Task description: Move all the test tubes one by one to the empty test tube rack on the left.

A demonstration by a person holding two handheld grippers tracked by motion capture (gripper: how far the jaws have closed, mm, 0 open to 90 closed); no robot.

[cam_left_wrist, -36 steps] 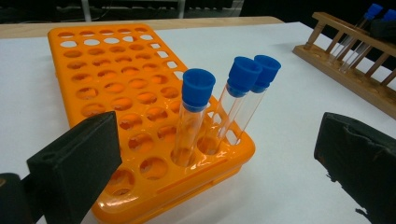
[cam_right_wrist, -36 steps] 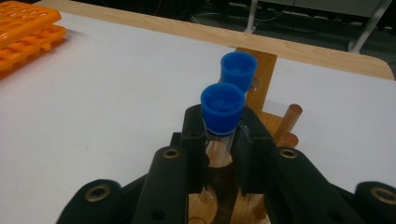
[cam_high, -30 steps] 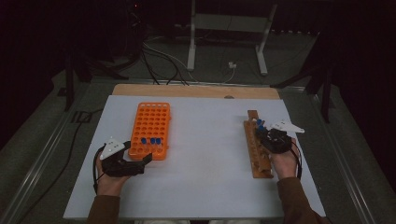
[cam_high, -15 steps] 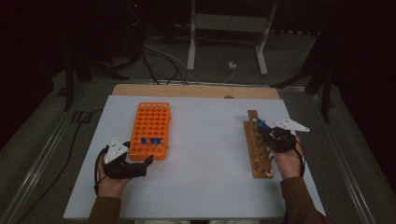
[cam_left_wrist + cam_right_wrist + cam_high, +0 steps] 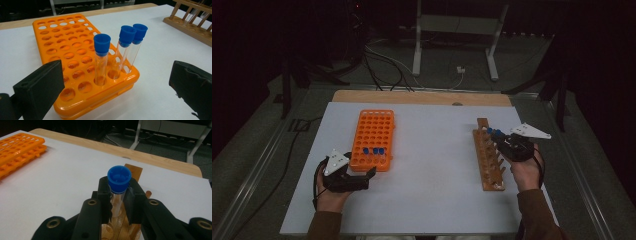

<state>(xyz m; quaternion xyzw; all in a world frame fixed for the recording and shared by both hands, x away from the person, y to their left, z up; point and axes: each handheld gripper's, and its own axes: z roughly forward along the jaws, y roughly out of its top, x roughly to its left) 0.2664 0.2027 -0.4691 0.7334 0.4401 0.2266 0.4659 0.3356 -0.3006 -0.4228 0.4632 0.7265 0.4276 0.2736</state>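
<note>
An orange tube rack point(image 5: 373, 131) lies left of centre and holds three blue-capped clear tubes point(image 5: 374, 150) in its near rows. My left gripper point(image 5: 368, 175) sits just in front of the rack's near edge, open. In the left gripper view its jaws stand wide apart around the rack corner point(image 5: 125, 80), touching nothing, with the tubes point(image 5: 102, 57) upright ahead. My right gripper point(image 5: 501, 139) hovers over the wooden rack point(image 5: 490, 167), shut on a blue-capped tube point(image 5: 119, 178). That tube's lower end hangs over the wooden rack point(image 5: 133, 171); my jaws hide it.
A white sheet point(image 5: 432, 165) covers the table, and a bare wooden strip point(image 5: 422, 97) runs along its far edge. Cables and a metal stand point(image 5: 452, 45) sit on the dark floor beyond. The sheet's middle point(image 5: 432, 150) lies between the two racks.
My left gripper has drawn back a little from the orange rack toward the person. My right gripper has shifted slightly right, still holding its tube.
</note>
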